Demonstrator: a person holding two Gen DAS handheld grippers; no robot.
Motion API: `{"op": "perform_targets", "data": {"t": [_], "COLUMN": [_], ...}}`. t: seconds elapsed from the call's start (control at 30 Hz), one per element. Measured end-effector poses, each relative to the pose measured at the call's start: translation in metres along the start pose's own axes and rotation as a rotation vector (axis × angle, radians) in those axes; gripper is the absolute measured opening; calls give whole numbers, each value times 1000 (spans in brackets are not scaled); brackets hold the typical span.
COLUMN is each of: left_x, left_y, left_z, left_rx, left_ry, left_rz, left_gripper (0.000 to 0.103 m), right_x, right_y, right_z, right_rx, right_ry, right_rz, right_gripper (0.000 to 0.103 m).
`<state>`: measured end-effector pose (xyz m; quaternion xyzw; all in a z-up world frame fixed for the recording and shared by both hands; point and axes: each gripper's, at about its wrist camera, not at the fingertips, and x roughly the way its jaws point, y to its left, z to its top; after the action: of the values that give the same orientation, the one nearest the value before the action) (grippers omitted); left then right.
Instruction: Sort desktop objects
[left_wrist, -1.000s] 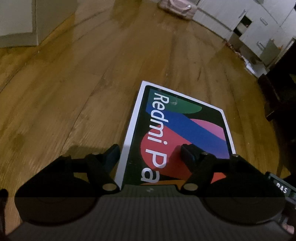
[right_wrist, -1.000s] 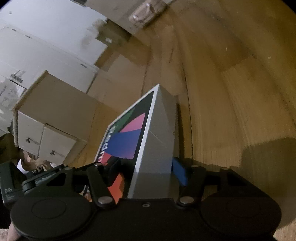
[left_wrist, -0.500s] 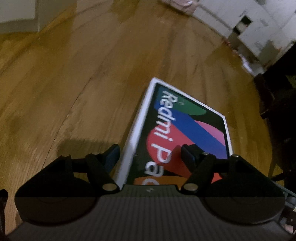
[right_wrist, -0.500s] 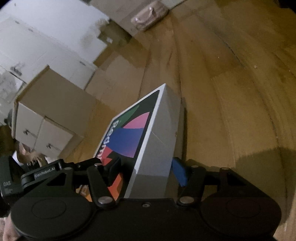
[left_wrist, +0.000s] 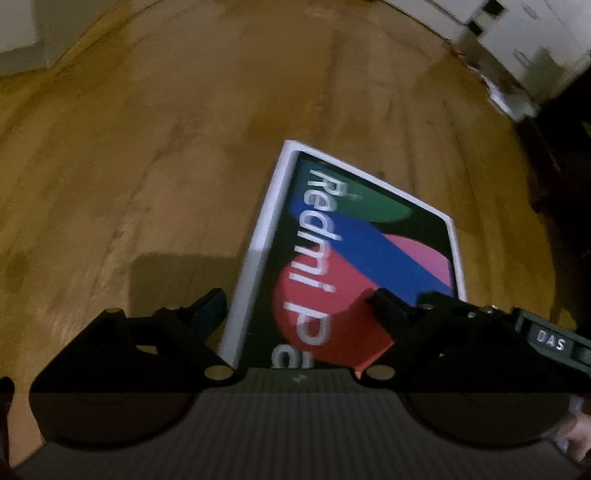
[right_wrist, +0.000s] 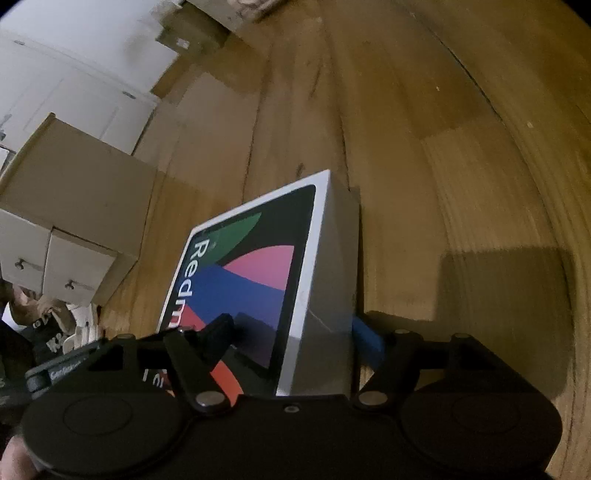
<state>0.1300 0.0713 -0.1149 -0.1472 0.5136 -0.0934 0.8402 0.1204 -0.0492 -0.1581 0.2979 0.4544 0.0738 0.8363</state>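
A flat white Redmi Pad box (left_wrist: 354, 258) with a black, green, blue, pink and red cover is held above a wooden floor. My left gripper (left_wrist: 295, 306) grips its near end, one finger under the white edge, the other on the cover. My right gripper (right_wrist: 295, 332) clamps the same box (right_wrist: 258, 273) across its thickness, one finger (right_wrist: 221, 328) on the cover and the blue-padded finger (right_wrist: 365, 339) on the underside. The right gripper's body also shows in the left wrist view (left_wrist: 480, 325).
A wooden floor (left_wrist: 147, 166) lies below. White drawer cabinets (right_wrist: 66, 229) stand at the left in the right wrist view, and white furniture (left_wrist: 517, 44) at the far right in the left wrist view. A dark object (left_wrist: 554, 166) sits at the right edge.
The box and both grippers have moved together over the floor; the background has shifted and the box's shadow on the floor has grown. Both grips are unchanged.
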Motion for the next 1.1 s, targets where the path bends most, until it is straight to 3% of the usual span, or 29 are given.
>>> {"op": "perform_targets", "data": {"t": [0.27,0.6,0.93,1.1], "left_x": [-24,-21,-25,-27], "left_y": [-2,-18,-23,-26], "left_z": [-10,-11,-14,-15], "left_rx": [-3,46,13,-3], "left_ry": [-111,-92,-75,-67], "left_rz": [-35,27,112,154], "left_gripper": [85,85,85,87], "right_x": [-25,-27,-17,-22], "right_y": [7,18,9,12], "right_z": [-12,-27,-26,-48], "right_rx": [-100,-110,-24,-3], "right_ry": [-124,-138,-140,-206], "right_rz": [38,1,-5,-91], "right_gripper": [74,72,73,73]}}
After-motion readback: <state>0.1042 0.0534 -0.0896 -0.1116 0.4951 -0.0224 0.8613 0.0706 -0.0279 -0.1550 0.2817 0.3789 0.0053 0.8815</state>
